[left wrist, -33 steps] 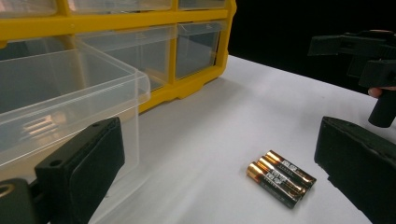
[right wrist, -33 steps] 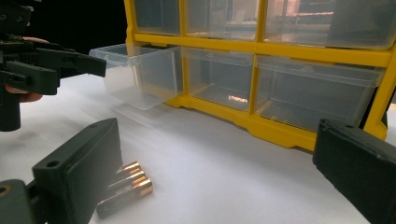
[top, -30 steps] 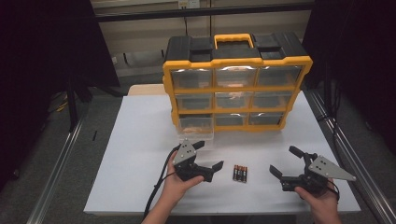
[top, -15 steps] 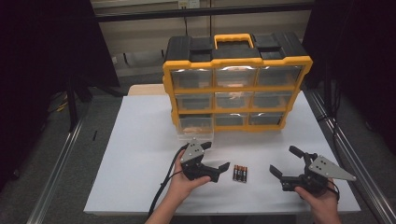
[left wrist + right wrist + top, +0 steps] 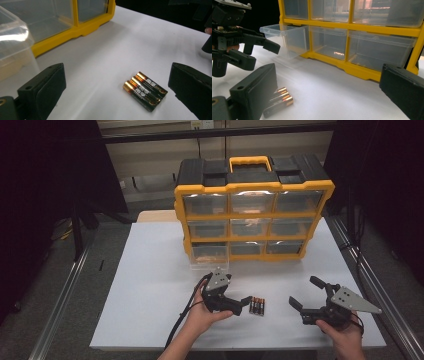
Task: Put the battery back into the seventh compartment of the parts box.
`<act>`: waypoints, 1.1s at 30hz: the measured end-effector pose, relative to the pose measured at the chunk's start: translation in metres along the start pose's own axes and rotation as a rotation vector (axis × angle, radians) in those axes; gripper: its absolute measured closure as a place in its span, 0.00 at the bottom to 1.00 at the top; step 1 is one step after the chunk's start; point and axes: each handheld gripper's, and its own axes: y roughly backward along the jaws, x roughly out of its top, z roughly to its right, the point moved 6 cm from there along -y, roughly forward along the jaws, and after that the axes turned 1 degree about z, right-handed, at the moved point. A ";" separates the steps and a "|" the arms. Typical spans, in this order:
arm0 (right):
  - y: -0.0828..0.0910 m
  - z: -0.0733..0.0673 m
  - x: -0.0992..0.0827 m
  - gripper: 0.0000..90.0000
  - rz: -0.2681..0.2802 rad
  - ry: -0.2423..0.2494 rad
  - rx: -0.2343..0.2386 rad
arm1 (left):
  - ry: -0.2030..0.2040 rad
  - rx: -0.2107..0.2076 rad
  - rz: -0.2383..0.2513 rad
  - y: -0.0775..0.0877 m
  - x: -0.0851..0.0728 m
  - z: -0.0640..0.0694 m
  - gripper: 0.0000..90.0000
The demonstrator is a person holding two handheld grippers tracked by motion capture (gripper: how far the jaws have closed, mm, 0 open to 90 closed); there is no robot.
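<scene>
Between the gaping tongs [image 5: 117, 92], three batteries [image 5: 145, 90] side by side, gold ends toward organizer [image 5: 75, 27].

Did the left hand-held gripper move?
Yes. The left hand-held gripper slid right, closer to the batteries, which stayed put on the table.

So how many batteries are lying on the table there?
3. The batteries lie side by side, touching, on the white table between the left gripper and the right gripper. None seems hidden.
</scene>
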 end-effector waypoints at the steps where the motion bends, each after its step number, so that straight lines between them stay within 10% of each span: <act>1: 0.000 0.000 0.000 0.01 -0.001 -0.001 0.002 | -0.004 -0.008 -0.018 -0.001 -0.001 0.000 0.02; 33: 0.000 0.000 0.001 0.01 0.007 -0.008 -0.001 | -0.045 0.002 -0.274 -0.024 -0.016 0.017 0.19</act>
